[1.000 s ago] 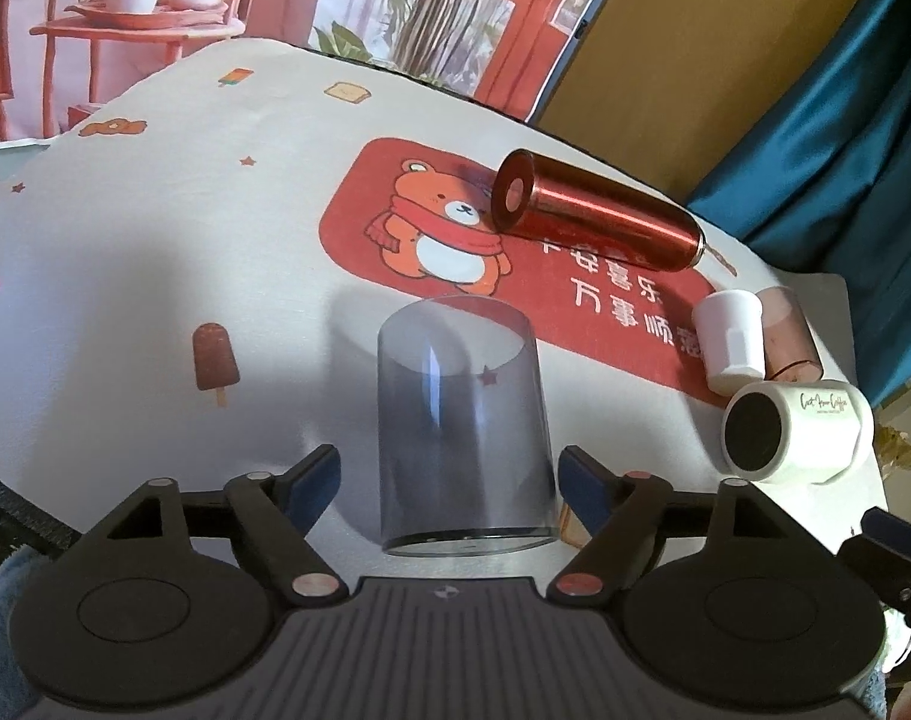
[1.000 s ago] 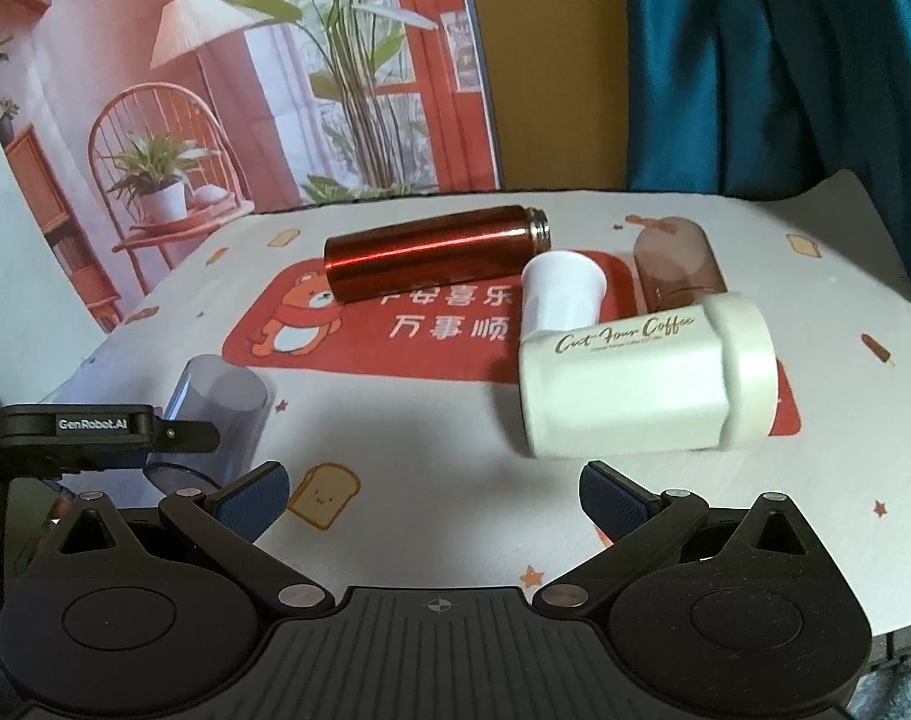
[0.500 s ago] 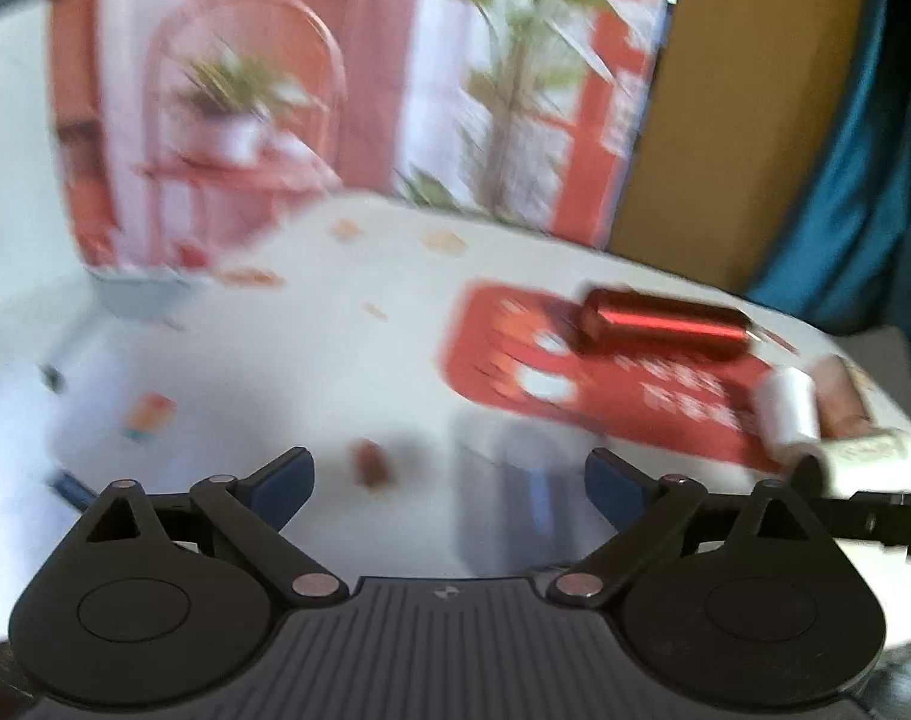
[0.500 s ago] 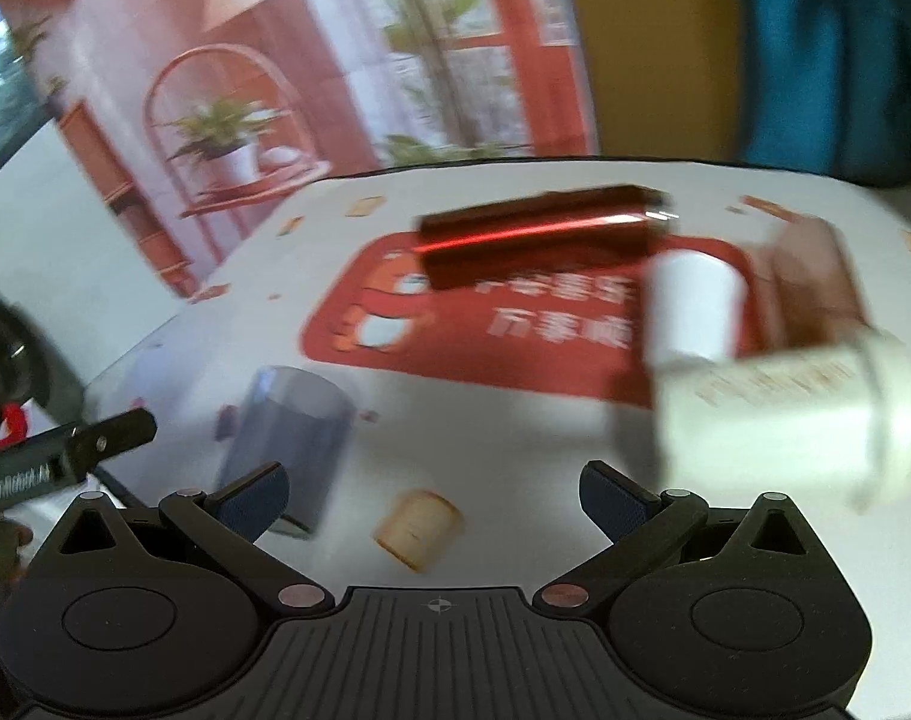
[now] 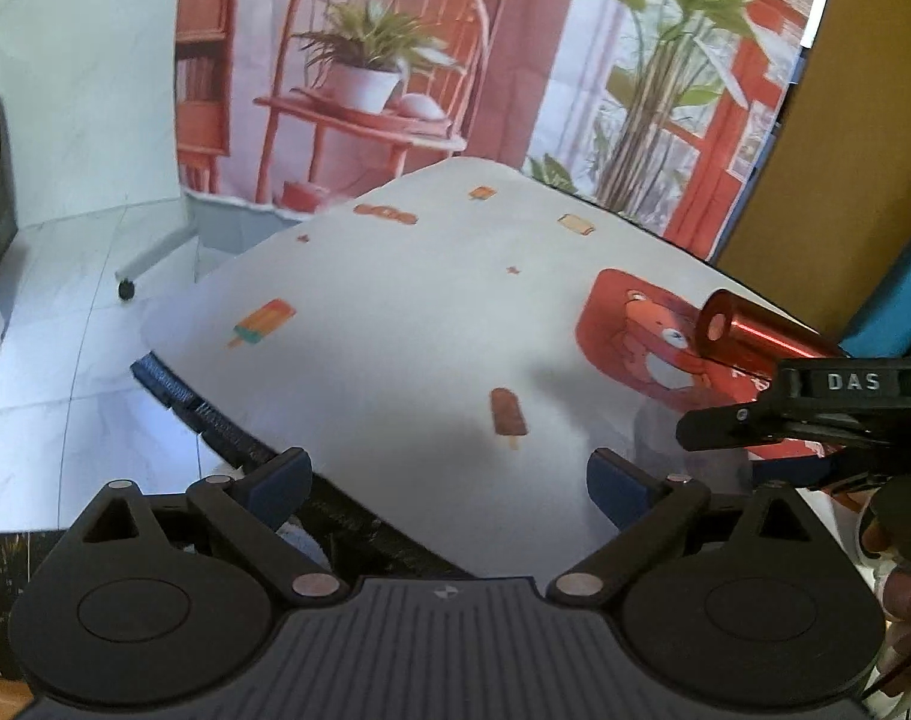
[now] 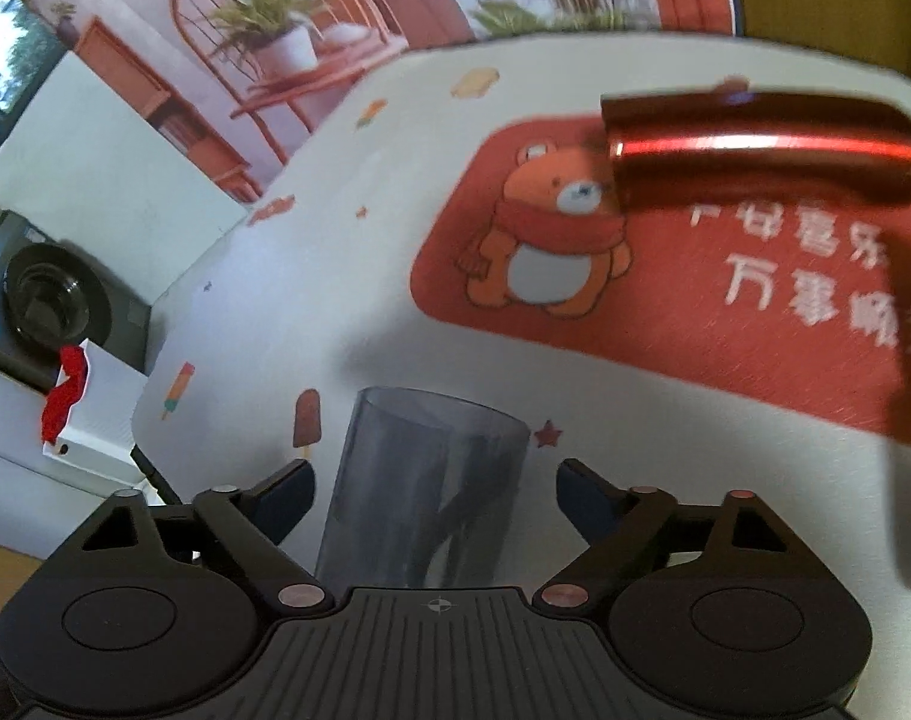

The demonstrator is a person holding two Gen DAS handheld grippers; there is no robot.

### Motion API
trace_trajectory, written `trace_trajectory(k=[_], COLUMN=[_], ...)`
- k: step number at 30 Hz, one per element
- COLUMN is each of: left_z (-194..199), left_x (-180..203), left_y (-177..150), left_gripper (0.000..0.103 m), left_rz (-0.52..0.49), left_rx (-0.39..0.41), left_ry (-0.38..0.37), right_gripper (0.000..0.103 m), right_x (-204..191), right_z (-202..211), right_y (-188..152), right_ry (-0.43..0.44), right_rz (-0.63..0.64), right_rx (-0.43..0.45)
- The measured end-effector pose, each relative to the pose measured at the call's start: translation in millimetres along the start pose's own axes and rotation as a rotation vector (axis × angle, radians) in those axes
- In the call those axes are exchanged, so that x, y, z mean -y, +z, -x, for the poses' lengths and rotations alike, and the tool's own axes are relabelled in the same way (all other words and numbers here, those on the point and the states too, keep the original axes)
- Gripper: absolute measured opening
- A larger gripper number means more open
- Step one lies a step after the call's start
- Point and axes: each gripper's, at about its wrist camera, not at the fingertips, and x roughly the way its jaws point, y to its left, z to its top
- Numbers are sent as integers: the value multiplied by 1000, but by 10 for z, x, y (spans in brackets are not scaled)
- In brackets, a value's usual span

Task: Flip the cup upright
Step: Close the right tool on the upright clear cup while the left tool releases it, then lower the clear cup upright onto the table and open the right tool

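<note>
A clear grey plastic cup (image 6: 425, 492) stands upside down on the white tablecloth, closed base on top. My right gripper (image 6: 434, 495) is open, with the cup between its two fingers; I cannot tell if they touch it. In the left wrist view the cup (image 5: 683, 450) shows faintly at the right, under the right gripper's body (image 5: 815, 408). My left gripper (image 5: 449, 480) is open and empty, at the table's near left edge, away from the cup.
A red metal bottle (image 6: 761, 144) lies on its side on the red bear mat (image 6: 635, 264); it also shows in the left wrist view (image 5: 755, 336). The table edge (image 5: 215, 414) drops to the floor at the left.
My left gripper pulled back and swung left, off the grey cup. My right gripper moved left from the white mug and now has the grey cup between its fingers.
</note>
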Motion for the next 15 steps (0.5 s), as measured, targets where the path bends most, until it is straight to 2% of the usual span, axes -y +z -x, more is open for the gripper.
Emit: trace_trajectory(k=[4,7,12,15], left_z=[-58,-66,-55,-101], left_x=[-142,-207,-196,-193], left_y=[-34,-31,-27,-32], left_gripper=[99,99,99,99], left_rz=[56,94,96,104], left_rx=[-25,-29,-6,-22], left_ry=[7,16,21,20], right_gripper=[68,67,66,65], right_x=[-7,-114,-260,-403], right_z=[-156,-174,-76,-72], right_y=[19,1,28,18], right_ry=[10,4,39,20], right_rz=[-8,55,124,233], right_rx=[-46,-27,115,194])
